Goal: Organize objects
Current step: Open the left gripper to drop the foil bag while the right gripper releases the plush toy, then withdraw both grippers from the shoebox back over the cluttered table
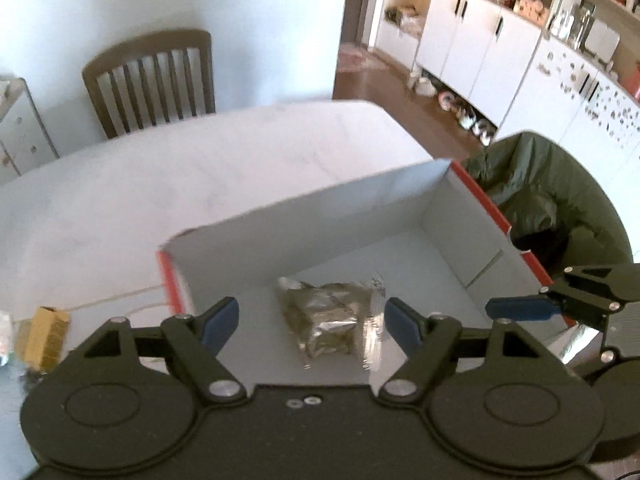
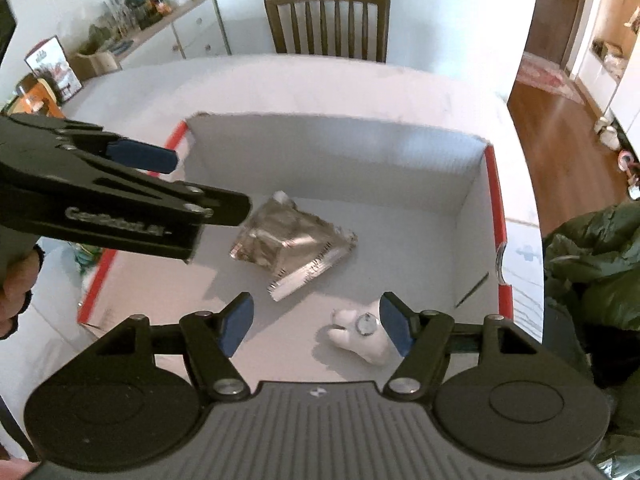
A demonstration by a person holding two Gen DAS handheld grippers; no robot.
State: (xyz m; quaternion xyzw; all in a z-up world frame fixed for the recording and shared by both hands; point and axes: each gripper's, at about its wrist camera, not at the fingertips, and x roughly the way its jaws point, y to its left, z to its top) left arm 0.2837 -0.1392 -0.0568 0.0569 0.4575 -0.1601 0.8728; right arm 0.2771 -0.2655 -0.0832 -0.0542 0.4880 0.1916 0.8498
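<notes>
From the left wrist, the left tool [image 1: 312,322] hangs with its blue pads spread wide and empty above a white box [image 1: 320,208] with a red rim, on the tabletop [image 1: 160,184]. A silver foil packet [image 1: 326,320] lies on the box floor between the pads. A yellow carton [image 1: 44,338] lies outside, left of the box.

From the right wrist, the right tool [image 2: 316,328] is likewise agape, holding nothing (the left tool enters from the left). The packet lies mid-box; a small white item [image 2: 360,338], blurred, lies just beside the right pad.
</notes>
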